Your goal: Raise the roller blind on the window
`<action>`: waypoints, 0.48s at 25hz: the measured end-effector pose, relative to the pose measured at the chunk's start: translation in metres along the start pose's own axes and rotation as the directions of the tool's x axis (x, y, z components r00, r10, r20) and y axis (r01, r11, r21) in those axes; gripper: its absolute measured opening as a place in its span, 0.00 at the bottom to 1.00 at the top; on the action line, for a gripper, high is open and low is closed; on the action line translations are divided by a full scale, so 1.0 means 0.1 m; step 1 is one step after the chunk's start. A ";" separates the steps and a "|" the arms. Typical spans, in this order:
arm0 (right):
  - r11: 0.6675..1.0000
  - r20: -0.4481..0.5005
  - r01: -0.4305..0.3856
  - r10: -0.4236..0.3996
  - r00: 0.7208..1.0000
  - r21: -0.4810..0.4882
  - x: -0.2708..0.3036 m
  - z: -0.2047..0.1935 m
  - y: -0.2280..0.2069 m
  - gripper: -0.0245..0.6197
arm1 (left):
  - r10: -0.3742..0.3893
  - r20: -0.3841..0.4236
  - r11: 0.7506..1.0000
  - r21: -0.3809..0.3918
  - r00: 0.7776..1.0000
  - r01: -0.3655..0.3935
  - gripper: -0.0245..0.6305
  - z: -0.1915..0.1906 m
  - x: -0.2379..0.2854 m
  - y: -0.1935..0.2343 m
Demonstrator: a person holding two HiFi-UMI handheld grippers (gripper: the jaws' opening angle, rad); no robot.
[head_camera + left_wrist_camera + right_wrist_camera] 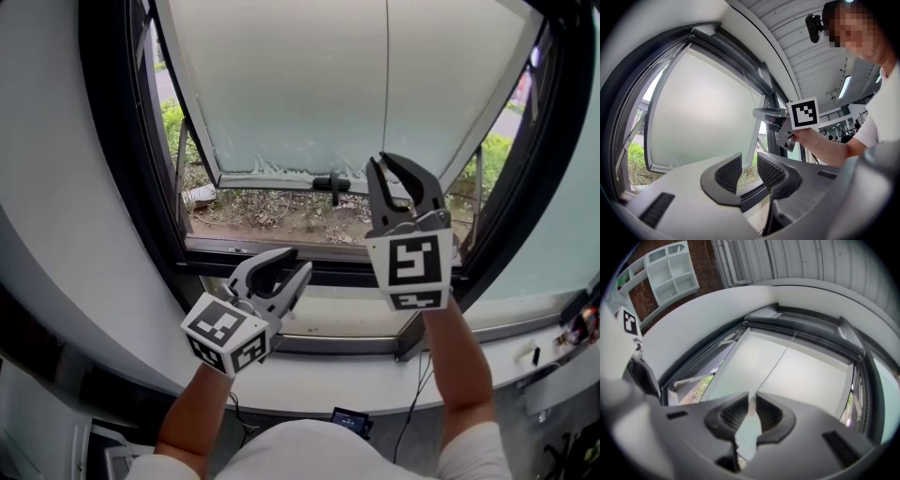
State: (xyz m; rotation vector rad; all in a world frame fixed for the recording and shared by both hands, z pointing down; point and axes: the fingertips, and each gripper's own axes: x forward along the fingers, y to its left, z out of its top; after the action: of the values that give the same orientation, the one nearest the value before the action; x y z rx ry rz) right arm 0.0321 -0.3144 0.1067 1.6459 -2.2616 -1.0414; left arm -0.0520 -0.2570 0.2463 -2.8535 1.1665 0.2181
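Head view: risks slipping off thin pull cord [386,75] or skewing roller blind [309,84], covering most of far window [108,141], if tugged off-line, with right gripper [382,159] raised at cord, left gripper [298,261] lower, near-left; left gripper view: jaws well apart, empty; right gripper view: jaws nearly closed, pinching cord.

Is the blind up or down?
Mostly down: the roller blind covers nearly the whole window, with only a strip of garden showing below it.
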 end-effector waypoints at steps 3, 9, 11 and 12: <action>1.000 0.003 0.001 -0.001 1.000 0.002 -0.01 0.01 0.00 0.13 | -0.001 -0.002 1.000 0.000 1.000 0.001 0.22 -0.01 -0.01 0.00; 1.000 -0.008 0.006 -0.006 1.000 0.008 0.03 -0.01 -0.02 0.13 | -0.001 -0.006 1.000 0.001 1.000 0.001 0.22 -0.01 -0.01 -0.01; 1.000 -0.013 0.005 -0.005 1.000 0.021 0.03 -0.03 -0.03 0.13 | 0.000 -0.006 1.000 0.000 1.000 0.000 0.22 -0.01 -0.02 -0.01; 1.000 -0.016 0.005 -0.005 1.000 0.028 0.04 -0.04 -0.04 0.13 | 0.001 -0.006 1.000 0.000 1.000 -0.001 0.22 -0.01 -0.03 -0.01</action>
State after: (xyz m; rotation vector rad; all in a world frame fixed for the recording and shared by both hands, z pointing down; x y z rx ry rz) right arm 0.0355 -0.3199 0.1062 1.6654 -2.2733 -0.9994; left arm -0.0532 -0.2548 0.2476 -2.8562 1.1686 0.2096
